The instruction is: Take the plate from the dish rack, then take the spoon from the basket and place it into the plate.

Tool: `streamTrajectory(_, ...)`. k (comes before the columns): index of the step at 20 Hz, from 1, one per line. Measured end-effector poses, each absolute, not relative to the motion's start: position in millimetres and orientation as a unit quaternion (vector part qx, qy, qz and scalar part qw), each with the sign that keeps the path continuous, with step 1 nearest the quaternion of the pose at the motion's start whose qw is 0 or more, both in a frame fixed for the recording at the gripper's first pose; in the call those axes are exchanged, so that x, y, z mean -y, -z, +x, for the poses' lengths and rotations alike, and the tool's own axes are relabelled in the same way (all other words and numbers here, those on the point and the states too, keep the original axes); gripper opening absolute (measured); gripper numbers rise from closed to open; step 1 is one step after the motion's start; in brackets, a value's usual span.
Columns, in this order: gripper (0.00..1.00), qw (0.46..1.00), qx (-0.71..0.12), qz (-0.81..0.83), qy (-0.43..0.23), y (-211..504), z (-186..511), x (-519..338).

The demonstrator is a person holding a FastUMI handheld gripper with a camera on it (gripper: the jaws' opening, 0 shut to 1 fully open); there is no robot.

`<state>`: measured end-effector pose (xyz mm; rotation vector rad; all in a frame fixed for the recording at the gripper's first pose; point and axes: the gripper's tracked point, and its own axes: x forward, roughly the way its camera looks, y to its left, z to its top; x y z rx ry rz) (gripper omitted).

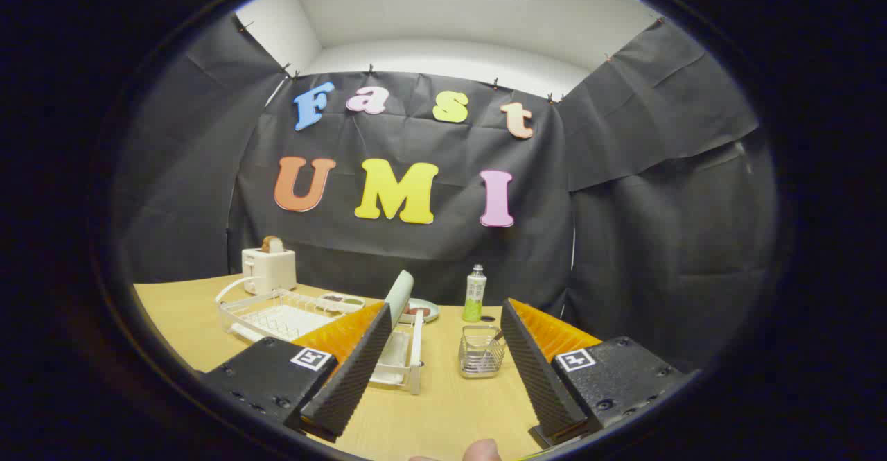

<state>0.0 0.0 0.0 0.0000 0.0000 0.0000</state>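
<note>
A pale green plate (400,297) stands on edge in a small white dish rack (402,358), just ahead of my left finger. A clear wire basket (481,352) sits on the wooden table (429,419) between my fingers and beyond them, with a spoon handle (497,338) poking out of it. My gripper (443,416) is open, its fingers spread wide with nothing between them, held above the table short of both the rack and the basket.
A larger white dish rack (274,312) lies at the left, with a toaster (269,268) behind it. A small dish (341,301), a plate with food (421,310) and a green bottle (475,294) stand near the back wall. A fingertip (481,450) shows below the gripper.
</note>
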Motion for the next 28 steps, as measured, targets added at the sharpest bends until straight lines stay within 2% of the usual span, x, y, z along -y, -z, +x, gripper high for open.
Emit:
streamTrajectory(19,1.00,1.000,0.024,0.001,-0.008,-2,-5,-16)
streamTrajectory(28,1.00,1.000,-0.003,0.018,-0.003,5,0,-13)
